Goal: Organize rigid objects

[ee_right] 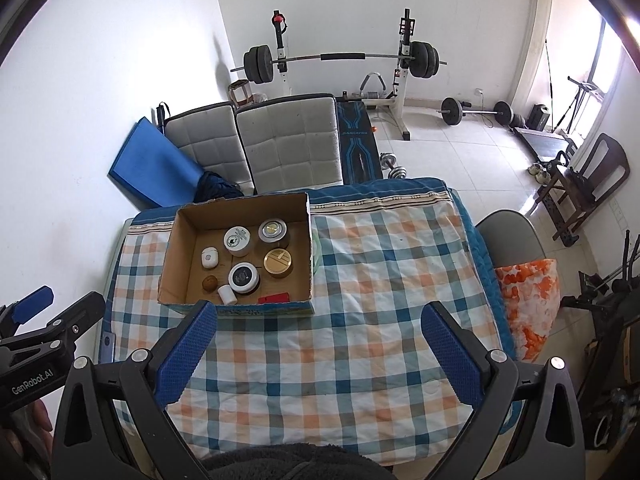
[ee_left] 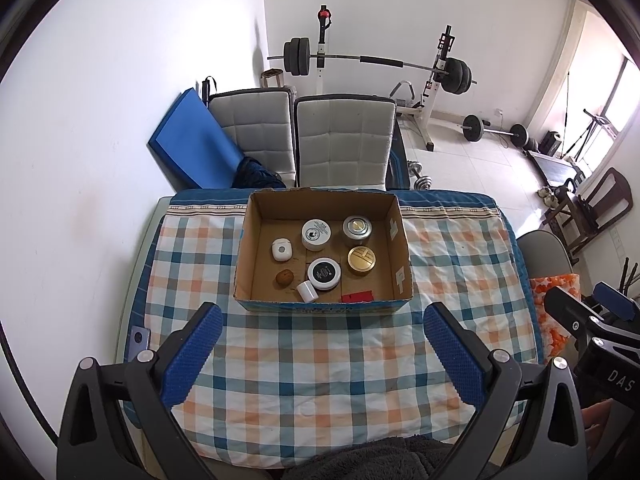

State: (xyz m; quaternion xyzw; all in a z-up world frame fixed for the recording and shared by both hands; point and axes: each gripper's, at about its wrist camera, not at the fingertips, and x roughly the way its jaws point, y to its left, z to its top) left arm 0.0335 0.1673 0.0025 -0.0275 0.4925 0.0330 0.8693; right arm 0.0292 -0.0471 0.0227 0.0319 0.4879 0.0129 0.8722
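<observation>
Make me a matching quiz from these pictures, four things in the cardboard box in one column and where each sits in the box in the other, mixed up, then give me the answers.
Places are as the left wrist view shows them.

Column one
1. gold-lidded tin
2. red card
3. brown nut-like ball
4. white earbud case

Column two
A. flat against the near wall, right of centre
B. left side, just behind the brown ball
C. right of the black-lidded jar
D. near-left floor, beside the small white cylinder

Pairs: 1-C, 2-A, 3-D, 4-B
</observation>
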